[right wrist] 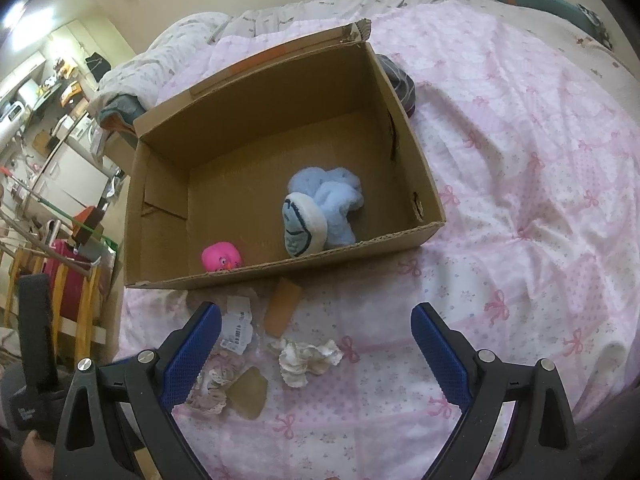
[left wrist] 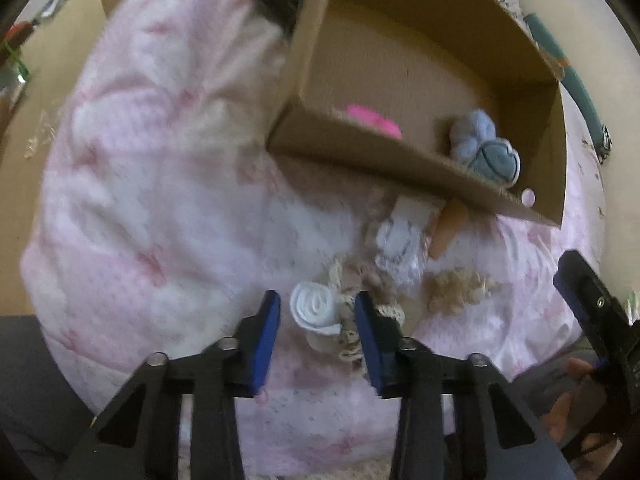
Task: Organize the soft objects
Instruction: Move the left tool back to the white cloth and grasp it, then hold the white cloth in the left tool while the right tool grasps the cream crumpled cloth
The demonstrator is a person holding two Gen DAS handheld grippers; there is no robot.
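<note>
On the bedspread (left wrist: 160, 200), left gripper (left wrist: 316, 312) straddles rolled sock (left wrist: 314, 306).

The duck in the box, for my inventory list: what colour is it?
Bright pink duck with a red-orange beak, clearest in the right wrist view.

one cardboard box (right wrist: 404, 152), one blue plush (right wrist: 320, 208), one pink duck (right wrist: 221, 256), two hand-held grippers

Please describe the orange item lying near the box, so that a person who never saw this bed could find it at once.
Start at the cardboard box on the pink quilt. Just outside its near wall, below the blue plush, lies an orange sponge, one end against the box. It is the only smooth, orange block there; its neighbours are paper tags and a crumpled cream cloth.
</note>
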